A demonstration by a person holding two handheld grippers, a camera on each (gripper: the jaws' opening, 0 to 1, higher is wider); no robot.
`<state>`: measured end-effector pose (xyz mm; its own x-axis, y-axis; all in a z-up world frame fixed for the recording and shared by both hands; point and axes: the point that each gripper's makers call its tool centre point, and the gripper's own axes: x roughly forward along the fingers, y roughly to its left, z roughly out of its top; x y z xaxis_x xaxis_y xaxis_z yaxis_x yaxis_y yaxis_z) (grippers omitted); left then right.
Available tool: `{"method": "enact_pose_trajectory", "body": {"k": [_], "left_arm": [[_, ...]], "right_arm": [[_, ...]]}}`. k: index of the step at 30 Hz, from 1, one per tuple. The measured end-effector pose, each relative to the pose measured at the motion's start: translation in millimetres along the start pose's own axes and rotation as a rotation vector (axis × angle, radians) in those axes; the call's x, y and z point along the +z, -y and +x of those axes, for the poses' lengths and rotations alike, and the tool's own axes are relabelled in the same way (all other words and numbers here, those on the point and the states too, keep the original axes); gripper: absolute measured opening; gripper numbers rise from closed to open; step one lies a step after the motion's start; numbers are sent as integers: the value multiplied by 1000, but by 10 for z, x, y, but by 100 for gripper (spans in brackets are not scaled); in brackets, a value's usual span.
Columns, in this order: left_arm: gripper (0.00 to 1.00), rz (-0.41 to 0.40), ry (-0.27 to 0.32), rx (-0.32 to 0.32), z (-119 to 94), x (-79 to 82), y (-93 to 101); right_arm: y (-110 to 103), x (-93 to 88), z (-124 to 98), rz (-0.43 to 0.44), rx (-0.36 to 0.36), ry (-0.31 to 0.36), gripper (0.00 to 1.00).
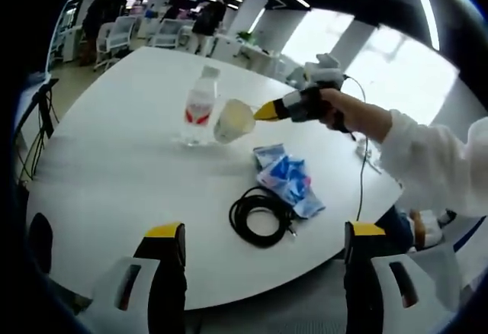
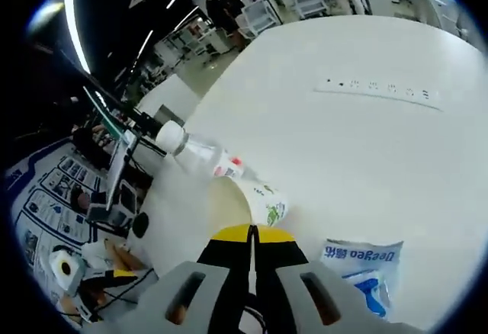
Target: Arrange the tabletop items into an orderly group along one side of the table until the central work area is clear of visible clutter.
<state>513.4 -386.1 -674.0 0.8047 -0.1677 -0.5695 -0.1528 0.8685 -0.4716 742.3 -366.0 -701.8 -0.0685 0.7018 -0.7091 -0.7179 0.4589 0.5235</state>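
- The white table [image 1: 114, 143]: big, rounded, and you face it across its near edge in the left gripper view. A power strip [image 2: 377, 88] is set flush in its top, seen in the right gripper view.
- Your right arm in a white sleeve [image 1: 427, 158] reaches in from the right of the left gripper view, holding the right gripper [image 1: 259, 112] over the table.
- Left gripper [image 1: 259, 231]: your jaws stand wide apart at the bottom of its own view, nothing between them, short of the table's near edge.
- Right gripper: in its own view the two yellow-tipped jaws are pressed together on the rim of the paper cup [image 1: 232, 120]. The cup hangs tilted, mouth toward you, off the jaw tips.
- Water bottle [image 1: 200, 105]: clear, red label, white cap, upright on the table, just beside the cup on its left; cannot tell if they touch.
- Blue-and-white packets [image 1: 288, 178]: a loose heap right of centre, near the cup, apart from it.
- Black cable coil [image 1: 261, 216]: flat on the table, just beside the packets, toward the near edge.
- Office chairs [image 1: 141, 33] stand beyond the far edge.
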Motion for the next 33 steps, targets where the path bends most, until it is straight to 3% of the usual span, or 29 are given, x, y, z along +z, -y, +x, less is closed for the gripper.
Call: {"method": "enact_pose_trajectory", "body": {"k": [11,14,33], "left_arm": [[82,-7,3,-3,-6,4,5],[82,-7,7,-3,-12,14,3],[81,-18,16,-9,-16,31,7]], "right_arm": [[119,22,104,171,18,-43,0],[127,44,136,259,43,-46,0],[200,-11,243,293,21,-84,0]]}}
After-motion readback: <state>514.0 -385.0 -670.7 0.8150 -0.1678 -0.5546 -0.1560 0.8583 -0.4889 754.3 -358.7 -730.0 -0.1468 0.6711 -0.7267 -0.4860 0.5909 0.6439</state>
